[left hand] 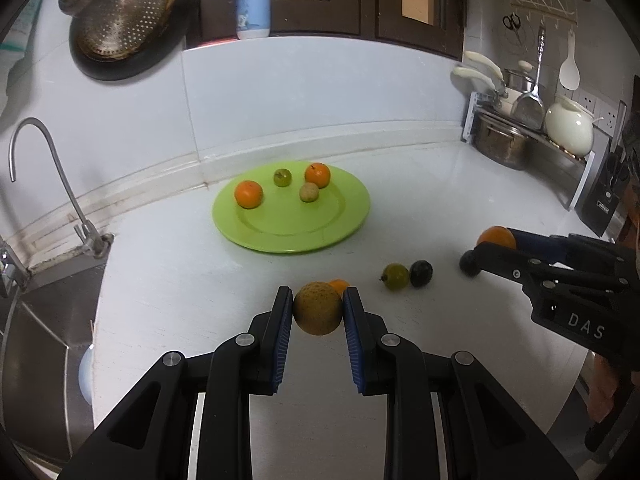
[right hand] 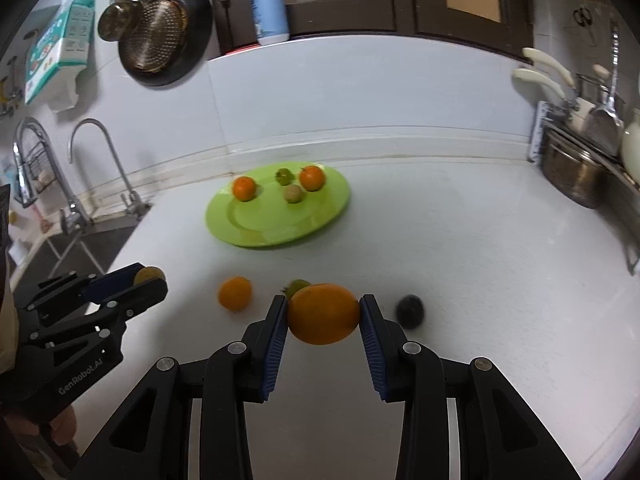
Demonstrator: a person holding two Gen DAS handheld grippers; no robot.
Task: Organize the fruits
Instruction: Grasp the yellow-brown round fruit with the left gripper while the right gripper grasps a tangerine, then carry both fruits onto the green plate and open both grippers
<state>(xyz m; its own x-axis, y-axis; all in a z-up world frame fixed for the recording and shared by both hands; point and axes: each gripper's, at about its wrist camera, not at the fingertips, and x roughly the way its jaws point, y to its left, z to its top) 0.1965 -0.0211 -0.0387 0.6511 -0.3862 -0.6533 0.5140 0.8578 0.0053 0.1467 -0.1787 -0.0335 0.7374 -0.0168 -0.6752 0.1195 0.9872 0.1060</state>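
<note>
My left gripper (left hand: 318, 307) clamps a brown russet fruit (left hand: 318, 308); my right gripper (right hand: 323, 314) clamps a large orange (right hand: 323, 314). Beyond lie a small orange (right hand: 235, 293), a green fruit (left hand: 396, 277) and a dark fruit (left hand: 421, 273) on the white counter (left hand: 200, 280). Farther, the green plate (left hand: 304, 236) holds 4 fruits, faucet (left hand: 44, 176) at left.

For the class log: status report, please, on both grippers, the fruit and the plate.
Left gripper shut on brown fruit; right gripper shut on orange. Green plate holds four fruits. Path to plate open; three loose fruits on counter.
</note>
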